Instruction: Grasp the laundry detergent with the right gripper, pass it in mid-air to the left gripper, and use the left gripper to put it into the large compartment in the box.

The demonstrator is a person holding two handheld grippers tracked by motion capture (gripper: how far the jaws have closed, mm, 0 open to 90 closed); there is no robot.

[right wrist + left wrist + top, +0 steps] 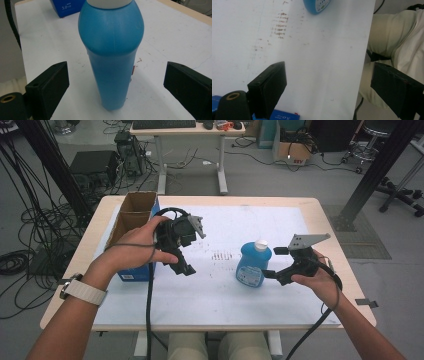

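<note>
While the right gripper (274,262) sits level with the bottle (253,265), its jaws are spread wide and touch nothing; bottle stands upright just ahead of them, centred in the gap, on the white sheet (225,290); judged: lined up so that a short push forward would put the body between the pads before closing.

Left gripper (186,266) is held above the sheet, well to the bottle's left, jaws also spread and empty, pointing down and towards the person; judged: parked clear so it does not block the right hand's approach; blue box (135,270) lies just behind and below it.

Right gripper view: bottle (112,55) seen side-on, blue body narrowing below the shoulder, white cap (108,3) at top edge; jaw pads flank it with clear space on both sides, which the high view cannot settle; small red mark low on its right side, too small to read.

Left gripper view: bottle (317,5) far ahead at the upper edge, label side; brown smudges (280,26) on the sheet; person's trousers (392,35) beyond the sheet's edge.

High view adds the open carton (132,212) past the left gripper.
</note>
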